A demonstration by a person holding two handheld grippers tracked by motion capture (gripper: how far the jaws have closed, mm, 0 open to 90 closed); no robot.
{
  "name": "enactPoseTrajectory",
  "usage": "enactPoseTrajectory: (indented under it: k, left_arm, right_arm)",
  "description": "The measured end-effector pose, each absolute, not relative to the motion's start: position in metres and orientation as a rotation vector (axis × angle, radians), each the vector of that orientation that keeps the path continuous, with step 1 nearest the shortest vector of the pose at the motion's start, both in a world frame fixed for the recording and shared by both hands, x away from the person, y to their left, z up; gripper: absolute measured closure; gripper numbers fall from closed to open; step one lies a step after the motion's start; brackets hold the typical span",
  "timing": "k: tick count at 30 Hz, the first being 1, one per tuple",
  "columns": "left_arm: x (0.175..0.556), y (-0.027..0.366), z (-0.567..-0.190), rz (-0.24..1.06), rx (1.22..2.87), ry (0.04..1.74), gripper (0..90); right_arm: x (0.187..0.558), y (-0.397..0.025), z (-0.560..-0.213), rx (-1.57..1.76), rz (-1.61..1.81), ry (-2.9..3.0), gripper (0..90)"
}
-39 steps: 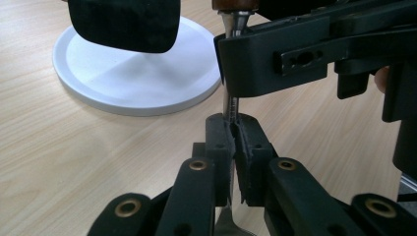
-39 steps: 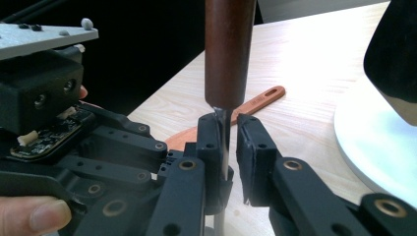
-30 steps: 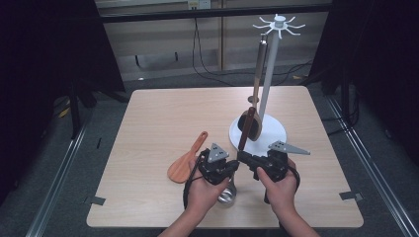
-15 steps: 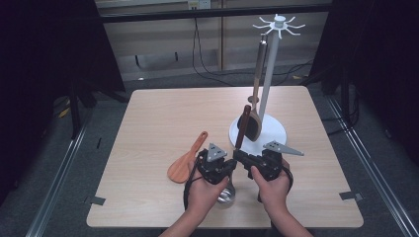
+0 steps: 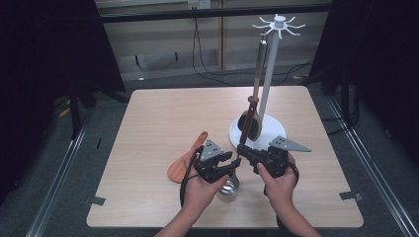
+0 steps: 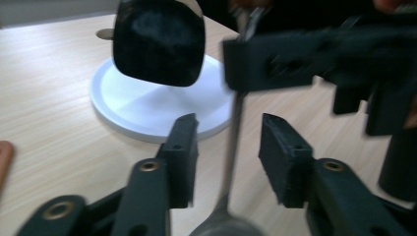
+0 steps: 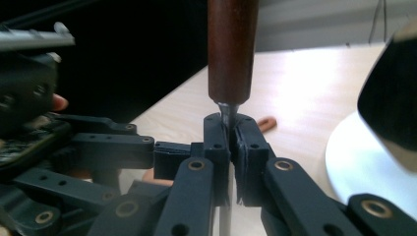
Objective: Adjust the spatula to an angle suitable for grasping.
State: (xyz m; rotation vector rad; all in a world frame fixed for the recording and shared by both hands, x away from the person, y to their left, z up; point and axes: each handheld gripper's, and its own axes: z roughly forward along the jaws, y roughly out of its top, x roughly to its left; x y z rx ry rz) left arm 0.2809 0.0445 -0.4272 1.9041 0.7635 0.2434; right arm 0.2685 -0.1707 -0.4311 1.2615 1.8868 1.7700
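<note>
A ladle with a dark brown wooden handle (image 7: pixel 231 49) and a thin metal shaft (image 6: pixel 233 147) stands tilted, its steel bowl (image 5: pixel 228 187) down on the table. My right gripper (image 5: pixel 240 148) (image 7: pixel 230 125) is shut on the shaft just below the wooden handle. My left gripper (image 5: pixel 232 160) (image 6: pixel 228 132) is open, with a jaw on either side of the shaft just above the bowl, not touching it. An orange spatula (image 5: pixel 184 162) lies flat on the table left of my left hand.
A white utensil stand rises at the right: round base (image 5: pixel 269 133) (image 6: pixel 142 105), pole, hooked top (image 5: pixel 279 22). A black-headed utensil (image 6: pixel 157 42) (image 5: pixel 250 126) hangs from it, just over the base. The light wooden table (image 5: pixel 163 113) is bare at the back left.
The right gripper has shifted slightly and the ladle's handle stands a little more upright. The left gripper has stayed open around the shaft.
</note>
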Motion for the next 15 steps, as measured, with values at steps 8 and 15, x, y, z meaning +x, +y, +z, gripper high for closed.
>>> enactPoseTrajectory:
  k: [8,15]
  left_arm:
    - [0.287,0.056,-0.429,0.266,1.876,0.781,34.3]
    - [0.290,0.060,-0.433,0.272,1.889,0.788,23.9]
  right_arm:
    - [0.276,-0.189,-0.408,1.141,1.797,1.887,86.0]
    - [0.282,-0.196,-0.393,1.057,1.807,1.908,86.1]
